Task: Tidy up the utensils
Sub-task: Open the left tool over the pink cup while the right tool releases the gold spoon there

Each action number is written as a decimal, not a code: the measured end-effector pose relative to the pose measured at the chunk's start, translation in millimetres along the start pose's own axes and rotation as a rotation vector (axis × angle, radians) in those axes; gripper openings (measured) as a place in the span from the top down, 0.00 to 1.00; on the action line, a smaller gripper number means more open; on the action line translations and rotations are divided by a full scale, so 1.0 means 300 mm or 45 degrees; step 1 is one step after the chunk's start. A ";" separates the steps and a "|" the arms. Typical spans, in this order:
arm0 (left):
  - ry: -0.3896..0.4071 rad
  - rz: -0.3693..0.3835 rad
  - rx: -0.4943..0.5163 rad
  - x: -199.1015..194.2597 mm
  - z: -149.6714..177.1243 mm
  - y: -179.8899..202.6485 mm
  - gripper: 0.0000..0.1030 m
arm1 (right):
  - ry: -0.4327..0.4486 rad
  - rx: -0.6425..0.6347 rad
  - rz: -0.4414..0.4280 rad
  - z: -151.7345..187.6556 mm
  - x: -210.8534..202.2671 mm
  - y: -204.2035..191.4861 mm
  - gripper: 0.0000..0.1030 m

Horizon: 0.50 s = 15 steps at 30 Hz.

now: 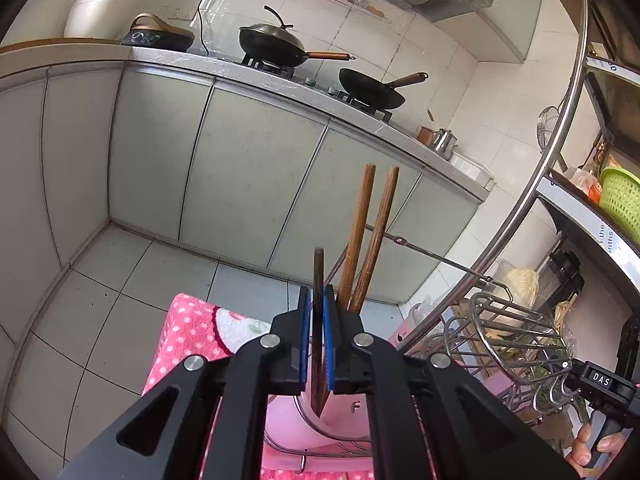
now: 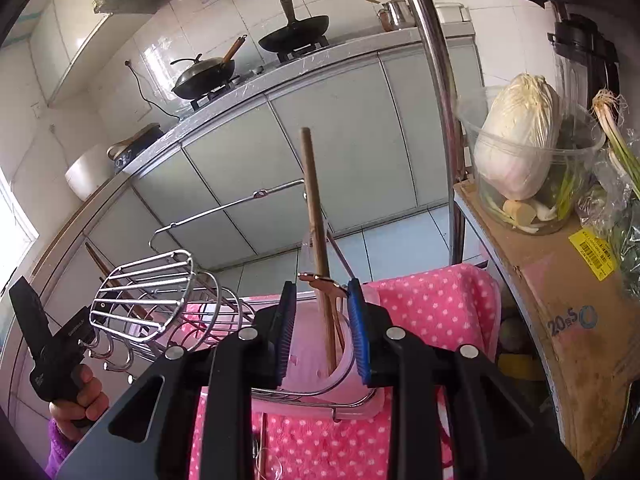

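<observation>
A tiled kitchen fills the background: pale cabinet fronts under a long counter (image 1: 256, 80), two dark woks (image 1: 272, 42) on the burners, all well beyond both grippers. Nearer, below and ahead of them, a pink dotted towel (image 2: 432, 296) is spread under a chrome wire rack (image 2: 144, 292) with a row of hooks.

Directly ahead of the right gripper (image 2: 322, 328) sits a pink plastic holder (image 2: 316, 364) in a wire ring, with one wooden chopstick (image 2: 314, 216) standing in it, leaning slightly. That gripper is open — its blue pads spread wide on either side of the holder, gripping nothing as far as I can see.

The left gripper (image 1: 316, 332) is closed on a dark wooden chopstick (image 1: 318, 276), pinched about mid-length between the blue pads, its lower tip hanging over a pink holder (image 1: 344, 412) beneath the fingers. Just right of the pads and beyond them, two more wooden chopsticks (image 1: 366, 236) stand upright out of the holder.

The held stick looks light, rigid and smooth, so likely to swivel or slide in a flat pinch. A mid-length grip seems sensible — it keeps the stick balanced and leaves the lower end free to enter the opening. Breakage seems unlikely; the likelier trouble is the tip catching the rim or knocking its neighbours.
</observation>
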State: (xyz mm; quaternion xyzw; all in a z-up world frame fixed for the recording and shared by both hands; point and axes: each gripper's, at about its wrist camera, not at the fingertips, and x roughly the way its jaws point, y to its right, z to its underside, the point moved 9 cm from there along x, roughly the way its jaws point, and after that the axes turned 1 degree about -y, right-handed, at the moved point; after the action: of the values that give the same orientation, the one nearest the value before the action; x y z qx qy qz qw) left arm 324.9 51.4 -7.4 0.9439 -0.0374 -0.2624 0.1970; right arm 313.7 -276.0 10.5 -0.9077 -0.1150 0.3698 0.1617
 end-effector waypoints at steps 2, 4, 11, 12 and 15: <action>0.000 -0.013 0.017 -0.001 0.002 0.003 0.92 | -0.018 0.009 -0.010 0.018 0.009 0.009 0.74; -0.003 -0.022 0.025 -0.009 0.003 0.003 0.81 | -0.039 0.021 -0.016 0.036 0.017 0.018 0.74; 0.046 -0.008 0.033 -0.086 -0.020 0.010 0.58 | -0.042 0.016 -0.024 0.066 -0.011 0.028 0.61; 0.046 -0.015 0.035 -0.095 -0.022 0.009 0.58 | -0.038 0.010 -0.020 0.070 -0.021 0.026 0.61; 0.049 -0.016 0.026 -0.135 -0.012 -0.001 0.58 | -0.022 -0.016 -0.013 0.091 -0.059 0.015 0.61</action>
State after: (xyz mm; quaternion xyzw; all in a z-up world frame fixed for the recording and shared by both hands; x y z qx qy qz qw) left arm 291.9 60.1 14.8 0.9510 -0.0304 -0.2449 0.1865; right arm 282.3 -280.3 1.7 -0.9048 -0.1233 0.3761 0.1570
